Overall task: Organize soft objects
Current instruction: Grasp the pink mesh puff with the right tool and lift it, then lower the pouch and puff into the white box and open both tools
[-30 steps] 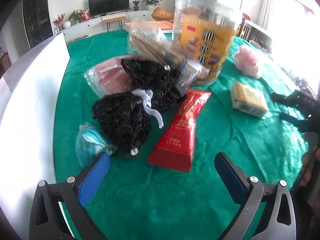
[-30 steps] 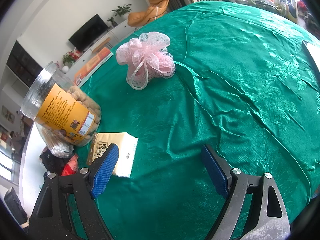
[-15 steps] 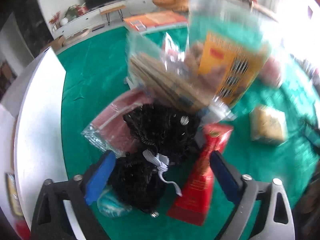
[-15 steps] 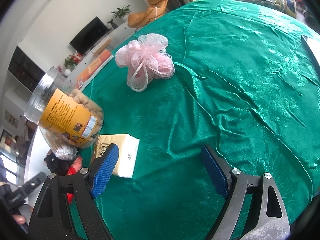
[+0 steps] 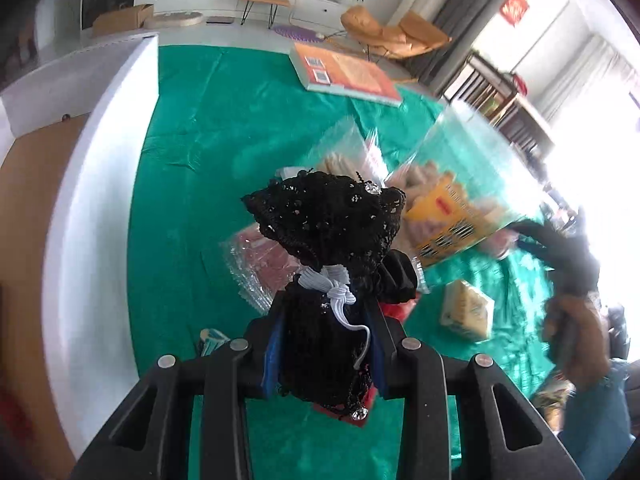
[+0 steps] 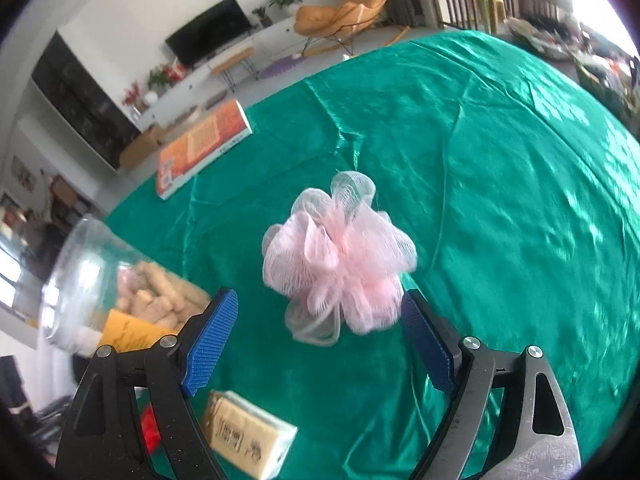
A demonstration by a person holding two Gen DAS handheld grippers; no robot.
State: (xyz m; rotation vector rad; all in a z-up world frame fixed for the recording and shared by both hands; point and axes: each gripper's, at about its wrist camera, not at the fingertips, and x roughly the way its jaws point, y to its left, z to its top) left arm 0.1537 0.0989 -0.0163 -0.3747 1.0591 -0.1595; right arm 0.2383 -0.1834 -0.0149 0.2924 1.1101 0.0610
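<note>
Left gripper (image 5: 326,344) has just been closing and now clamps the black puff (image 5: 332,248): blue fingers (image 5: 273,354) press both sides of its lower half, just below the white cord (image 5: 334,286). The upper half bulges out ahead of the fingers, lifted off the green worktop (image 5: 192,148). Below and behind it lie a clear bag with pink contents (image 5: 256,264), a red packet (image 5: 362,416) and a teal item (image 5: 212,340), partly hidden. The snack jar (image 5: 460,196) is blurred to the right, a yellow tissue pack (image 5: 466,312) near it, an orange book (image 5: 344,74) at the far side. A hand (image 5: 576,340) holding the other tool shows at the right edge.

Right gripper (image 6: 320,344) stands released, fingers (image 6: 210,344) wide apart, nothing between the pads. Pink puff (image 6: 340,256) sits on the worktop just ahead of them, right finger tip close to its edge; contact unclear. Jar, tissue pack and book lie to the left.
</note>
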